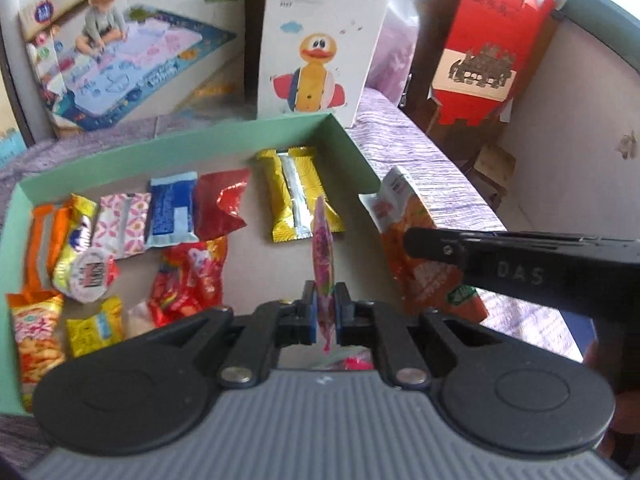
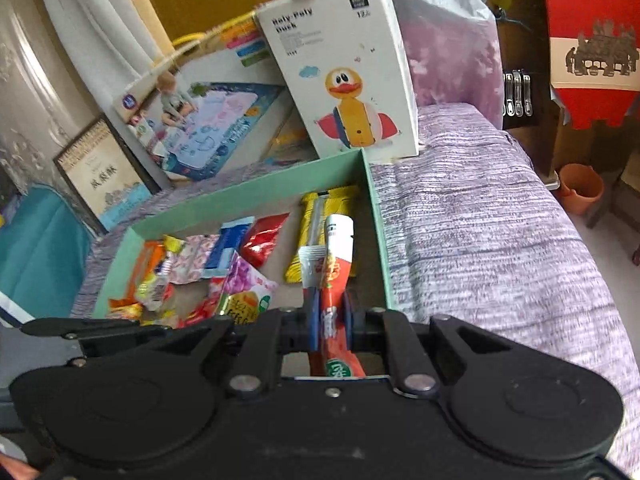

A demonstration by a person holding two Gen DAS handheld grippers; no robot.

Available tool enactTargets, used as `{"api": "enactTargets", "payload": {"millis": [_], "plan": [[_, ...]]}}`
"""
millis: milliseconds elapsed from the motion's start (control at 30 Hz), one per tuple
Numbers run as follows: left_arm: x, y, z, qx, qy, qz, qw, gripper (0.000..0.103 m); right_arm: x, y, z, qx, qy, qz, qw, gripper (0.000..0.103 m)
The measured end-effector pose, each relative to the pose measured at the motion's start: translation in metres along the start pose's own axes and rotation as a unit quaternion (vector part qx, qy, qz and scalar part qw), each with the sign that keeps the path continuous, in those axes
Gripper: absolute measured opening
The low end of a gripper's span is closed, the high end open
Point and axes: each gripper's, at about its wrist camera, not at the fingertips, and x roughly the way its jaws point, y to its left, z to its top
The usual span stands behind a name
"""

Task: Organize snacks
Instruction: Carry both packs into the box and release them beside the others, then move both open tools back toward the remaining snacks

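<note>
While both grippers hover over the green tray with a packet apiece, the step in hand appears to be delivery: each snack is carried toward the tray for placing among those already sorted (the tray rests on a ribbed purple cloth). Left to right in the left wrist view: a crowded bank of crinkled foil and plastic wrappers against the tray's left wall, among them an orange chips bag, a pink patterned packet, a blue packet and a crumpled red foil wrapper; next, two long glossy yellow bars lying side by side near the back right corner; then the left gripper, its jaws pressed together on a thin pink sachet held edge-on and upright; last, the right gripper, clamped on a flat orange pouch with a white top, held above the tray's right side. The bare cardboard floor between the red wrapper and the yellow bars, and in front of them, looks like the free space; the next move probably calls for lowering each packet flat there before releasing. All wrappers are thin, limp and slippery, likely to flop when let go. Behind the tray stands a rigid white duck box.
</note>
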Motion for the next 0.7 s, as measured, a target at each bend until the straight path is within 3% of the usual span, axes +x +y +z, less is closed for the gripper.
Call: {"api": "enactTargets", "payload": {"millis": [100, 200, 233, 267, 300, 333, 367, 400, 433, 467, 700], "plan": [[0.018, 0.001, 0.002, -0.004, 0.012, 0.000, 0.9999, 0.008, 0.015, -0.005, 0.002, 0.002, 0.005, -0.004, 1.000, 0.013], [0.030, -0.001, 0.005, -0.001, 0.017, 0.002, 0.9999, 0.009, 0.023, -0.008, 0.003, 0.002, 0.005, -0.001, 1.000, 0.022], [0.032, -0.003, 0.004, 0.002, 0.017, 0.004, 0.9999, 0.015, 0.024, -0.008, 0.004, 0.003, 0.003, 0.000, 1.000, 0.024], [0.034, -0.005, 0.005, 0.009, 0.014, 0.008, 0.9998, 0.023, 0.023, -0.009, 0.004, 0.004, -0.002, 0.006, 1.000, 0.033], [0.034, -0.006, 0.005, 0.015, 0.013, 0.011, 0.9997, 0.052, 0.020, -0.009, 0.005, 0.006, -0.007, 0.012, 1.000, 0.039], [0.034, -0.008, 0.004, 0.020, 0.010, 0.014, 0.9996, 0.081, 0.017, -0.008, 0.005, 0.006, -0.014, 0.015, 1.000, 0.055], [0.031, -0.009, 0.002, 0.026, 0.001, 0.023, 0.9994, 0.090, 0.013, -0.008, 0.005, 0.004, -0.020, 0.015, 1.000, 0.074], [0.028, -0.011, 0.001, 0.031, -0.007, 0.031, 0.9990, 0.096, 0.009, -0.006, 0.005, 0.001, -0.029, 0.011, 1.000, 0.084], [0.025, -0.012, -0.001, 0.037, -0.012, 0.035, 0.9986, 0.098, 0.006, -0.005, 0.005, 0.000, -0.036, 0.007, 0.999, 0.097], [0.022, -0.014, -0.002, 0.041, -0.011, 0.036, 0.9985, 0.100, 0.001, -0.004, 0.004, -0.001, -0.044, 0.006, 0.999, 0.102], [0.002, -0.012, -0.014, 0.039, -0.009, 0.037, 0.9985, 0.103, -0.021, -0.003, -0.001, -0.005, -0.051, -0.004, 0.999, 0.103]]}}
